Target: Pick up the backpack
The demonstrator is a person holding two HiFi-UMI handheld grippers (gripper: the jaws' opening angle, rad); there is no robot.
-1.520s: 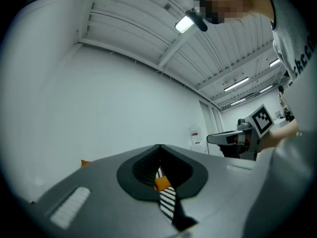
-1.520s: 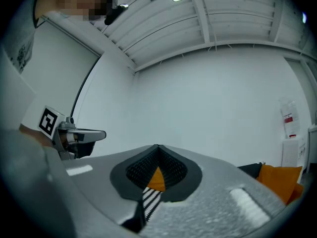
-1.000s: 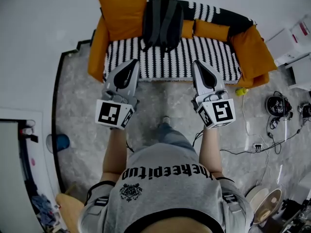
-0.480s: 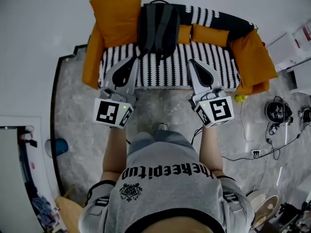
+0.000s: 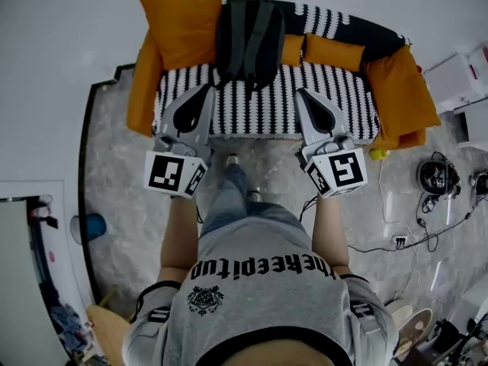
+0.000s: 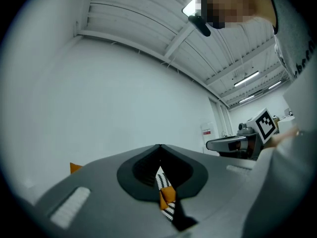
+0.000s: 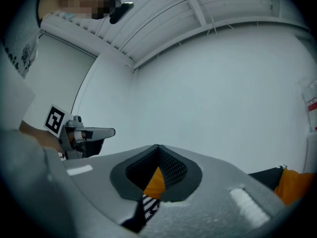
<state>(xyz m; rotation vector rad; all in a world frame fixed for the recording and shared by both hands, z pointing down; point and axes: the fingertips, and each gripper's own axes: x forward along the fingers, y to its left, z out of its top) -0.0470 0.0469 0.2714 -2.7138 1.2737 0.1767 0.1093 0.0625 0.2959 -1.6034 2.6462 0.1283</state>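
The dark grey fabric backpack [image 5: 249,40] leans against the back of the black-and-white striped sofa [image 5: 335,97], beyond both tongs. The left tongs [image 5: 204,91] and right tongs [image 5: 303,95] are pinched together, empty; reaching it unopened, they could topple the soft bag rather than catch a strap.

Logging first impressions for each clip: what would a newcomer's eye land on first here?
The dark backpack stands out, propped upright against the backrest of the black-and-white striped sofa, with orange cushions on either side. In front of it, the left gripper and right gripper are held side by side, both empty with jaws together. They point toward the sofa, and neither touches the backpack.
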